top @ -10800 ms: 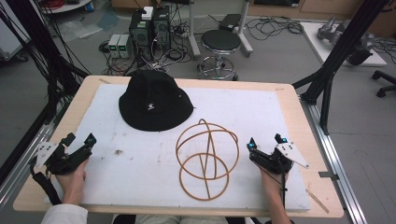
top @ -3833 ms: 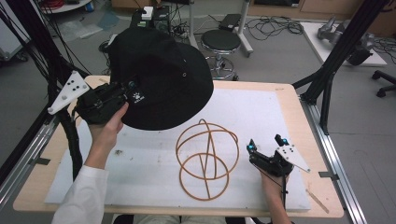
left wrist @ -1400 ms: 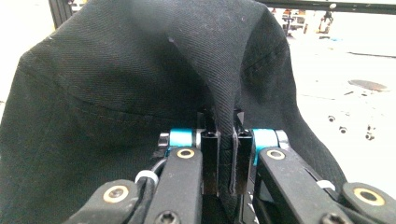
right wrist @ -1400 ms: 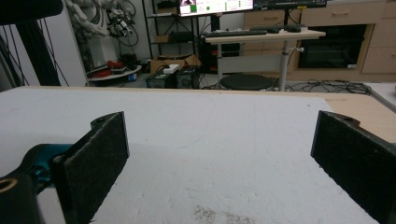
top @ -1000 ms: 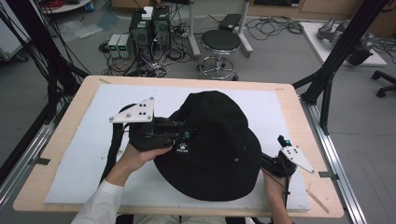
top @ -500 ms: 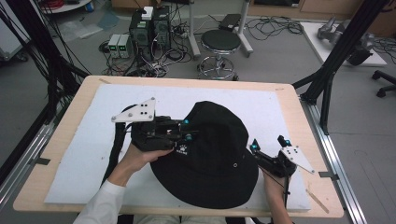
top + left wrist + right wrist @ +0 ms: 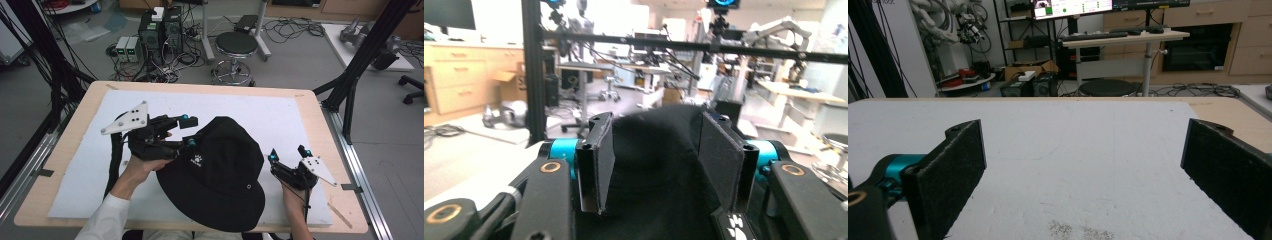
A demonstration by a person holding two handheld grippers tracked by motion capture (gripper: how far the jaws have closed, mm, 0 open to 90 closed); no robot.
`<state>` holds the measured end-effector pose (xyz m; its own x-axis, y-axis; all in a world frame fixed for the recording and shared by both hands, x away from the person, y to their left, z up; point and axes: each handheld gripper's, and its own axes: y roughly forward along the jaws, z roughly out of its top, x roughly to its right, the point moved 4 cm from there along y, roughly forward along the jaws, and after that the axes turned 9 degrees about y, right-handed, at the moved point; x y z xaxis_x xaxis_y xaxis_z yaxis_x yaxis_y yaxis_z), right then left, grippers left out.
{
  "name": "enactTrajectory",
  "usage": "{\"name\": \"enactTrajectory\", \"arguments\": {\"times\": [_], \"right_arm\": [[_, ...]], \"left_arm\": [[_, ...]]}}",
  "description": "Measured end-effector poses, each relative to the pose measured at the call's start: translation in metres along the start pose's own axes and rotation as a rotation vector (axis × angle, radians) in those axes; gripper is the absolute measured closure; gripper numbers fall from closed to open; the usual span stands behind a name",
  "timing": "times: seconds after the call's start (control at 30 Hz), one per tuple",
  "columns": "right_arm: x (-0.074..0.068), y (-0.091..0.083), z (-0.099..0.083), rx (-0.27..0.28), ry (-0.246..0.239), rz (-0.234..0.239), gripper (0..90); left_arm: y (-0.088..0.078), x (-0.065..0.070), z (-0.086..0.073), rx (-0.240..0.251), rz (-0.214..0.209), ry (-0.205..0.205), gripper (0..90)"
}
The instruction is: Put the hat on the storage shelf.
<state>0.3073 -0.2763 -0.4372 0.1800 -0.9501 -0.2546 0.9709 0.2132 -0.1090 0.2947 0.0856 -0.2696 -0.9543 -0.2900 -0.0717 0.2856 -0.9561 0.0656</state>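
2 grippers stand open: left gripper (image 7: 189, 131) has just been opening, pads off the black hat (image 7: 220, 175) (crown between them); withdraw level, right gripper (image 7: 289, 156) empty.

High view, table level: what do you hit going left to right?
Left tongs, jaws just opening, apart beside the hat's crown → black hat → right tongs, open over the white mat.
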Motion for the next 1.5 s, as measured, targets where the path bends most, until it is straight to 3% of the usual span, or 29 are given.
{"name": "enactTrajectory", "arguments": {"times": [0.17,0.4,0.53,0.6,0.8,0.97,1.13,1.33,1.5], "right_arm": [[0.0,0.0,0.0,0.0,0.003,-0.001,3.3],[0.0,0.0,0.0,-0.001,0.007,-0.003,3.2],[0.0,0.0,0.0,0.0,0.001,-0.005,3.3],[0.0,0.0,0.0,0.001,-0.001,-0.004,3.2],[0.0,0.0,0.0,0.002,-0.004,-0.005,3.2],[0.0,0.0,0.0,0.001,-0.004,-0.003,3.3],[0.0,0.0,0.0,0.0,-0.005,-0.006,3.3],[-0.002,0.0,-0.001,-0.002,-0.007,-0.003,3.3],[-0.001,0.0,0.0,0.0,-0.005,-0.004,3.3]], "left_arm": [[-0.013,-0.007,0.004,0.038,0.039,-0.013,47.8],[-0.037,-0.02,0.009,0.088,0.141,-0.019,47.3],[-0.051,-0.03,0.009,0.121,0.235,-0.028,45.3],[-0.058,-0.034,0.008,0.136,0.304,-0.024,45.1],[-0.073,-0.05,-0.001,0.146,0.453,-0.039,42.8],[-0.086,-0.062,-0.012,0.164,0.541,-0.035,36.4],[-0.097,-0.067,-0.02,0.171,0.628,-0.026,32.3],[-0.115,-0.072,-0.028,0.182,0.775,-0.04,30.6],[-0.135,-0.075,-0.04,0.164,0.91,-0.051,29.5]]}}
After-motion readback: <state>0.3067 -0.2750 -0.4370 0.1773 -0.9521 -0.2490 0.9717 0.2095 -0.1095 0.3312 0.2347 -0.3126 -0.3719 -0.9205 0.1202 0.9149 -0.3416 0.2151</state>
